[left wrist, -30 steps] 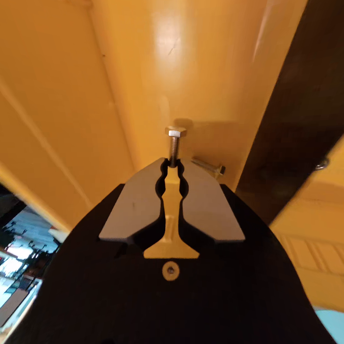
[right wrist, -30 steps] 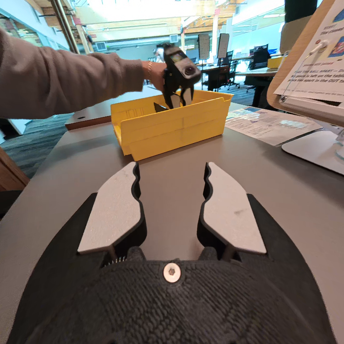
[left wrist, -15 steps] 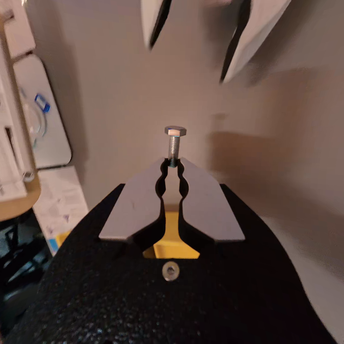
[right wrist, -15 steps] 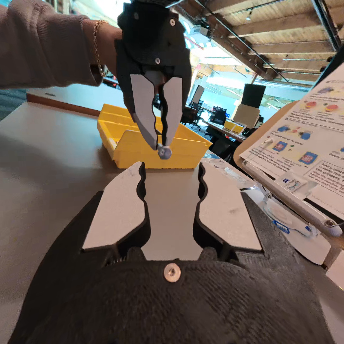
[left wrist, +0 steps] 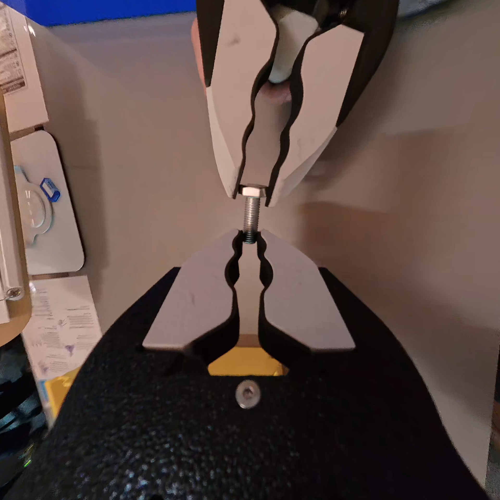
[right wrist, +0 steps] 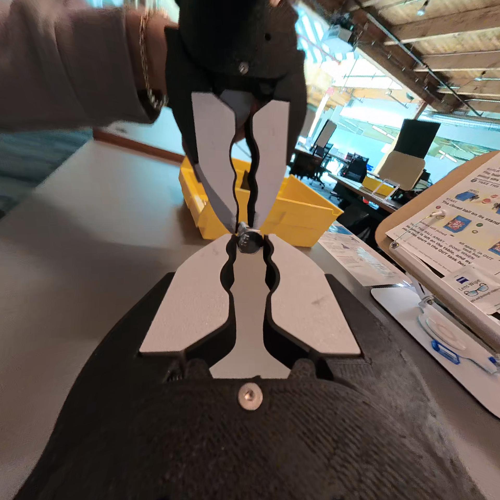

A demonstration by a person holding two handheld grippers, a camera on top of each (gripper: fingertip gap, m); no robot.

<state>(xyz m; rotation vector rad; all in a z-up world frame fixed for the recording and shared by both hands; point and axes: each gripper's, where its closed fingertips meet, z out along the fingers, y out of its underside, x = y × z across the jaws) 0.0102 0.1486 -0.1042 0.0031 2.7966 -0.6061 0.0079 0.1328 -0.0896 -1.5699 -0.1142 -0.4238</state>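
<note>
I see grey table (right wrist: pixel 81 216) up front. Behind it, open office: exposed timber ceiling beams (right wrist: pixel 446 40), bright daylit windows (right wrist: pixel 365 108), desks (right wrist: pixel 359 189) and dark chairs (right wrist: pixel 319 162) farther back.

Printed writing is showing on the white instruction sheet clipped to the tan wooden board (right wrist: pixel 443 216); on the small white packet (right wrist: pixel 472 286) below it; on the white paper leaflet (right wrist: pixel 359 259) lying on the grey desk (right wrist: pixel 94 216); on a white label (left wrist: pixel 10 62).

flat grey table (right wrist: pixel 102 205) | on it: yellow plastic bin (right wrist: pixel 303 213); printed paper sheet (right wrist: pixel 359 259); white stand base (right wrist: pixel 405 305)
</note>
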